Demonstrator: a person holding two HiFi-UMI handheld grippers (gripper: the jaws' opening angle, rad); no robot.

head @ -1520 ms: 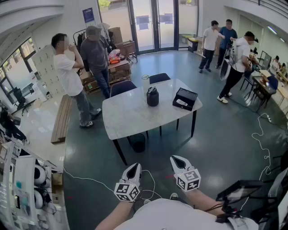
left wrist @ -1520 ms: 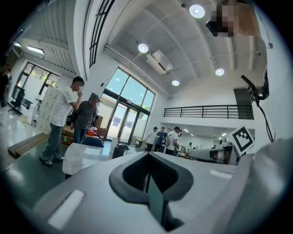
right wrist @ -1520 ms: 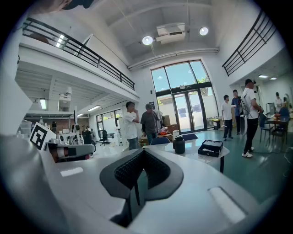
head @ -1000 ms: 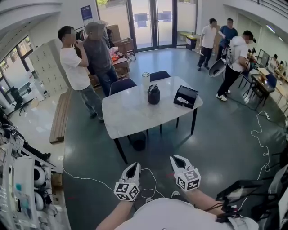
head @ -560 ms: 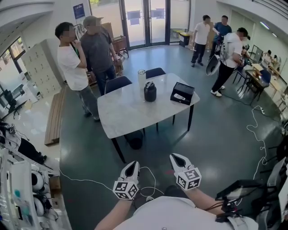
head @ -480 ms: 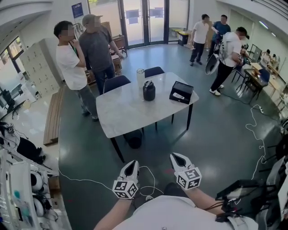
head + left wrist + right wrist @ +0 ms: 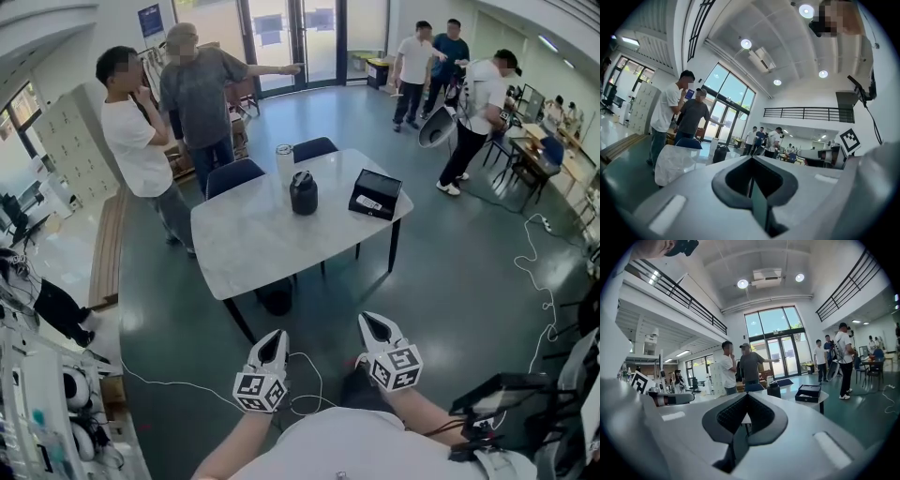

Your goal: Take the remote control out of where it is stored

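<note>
The left tongs (image 7: 272, 339) and right tongs (image 7: 373, 325) are held low, just in front of the person's body and side by side, tips pointing forward over the dark floor. In the left gripper view the left tongs (image 7: 751, 180) are pressed together with nothing between them. In the right gripper view the right tongs (image 7: 744, 417) are likewise closed and empty. A thin white cable (image 7: 307, 373) loops on the floor between the two.

Farther on stands a pale marble desk (image 7: 246, 246), well apart from both tongs. Near its far edge sits a black jug (image 7: 303, 193), with a tall pale cup (image 7: 284, 161) just behind it. At the desk's far right corner lies an open black box (image 7: 385, 186), and the remote (image 7: 368, 202) rests inside it, a small light bar against the dark lining. The right gripper view shows the box (image 7: 809, 393) on the desk corner too.

Two blue chairs (image 7: 234, 174) stand at the far side of the desk. Beyond them, on the left, stand two people (image 7: 131, 141), one with an arm stretched out. Three more people (image 7: 427, 58) stand far off on the right, near the glass doors.
</note>
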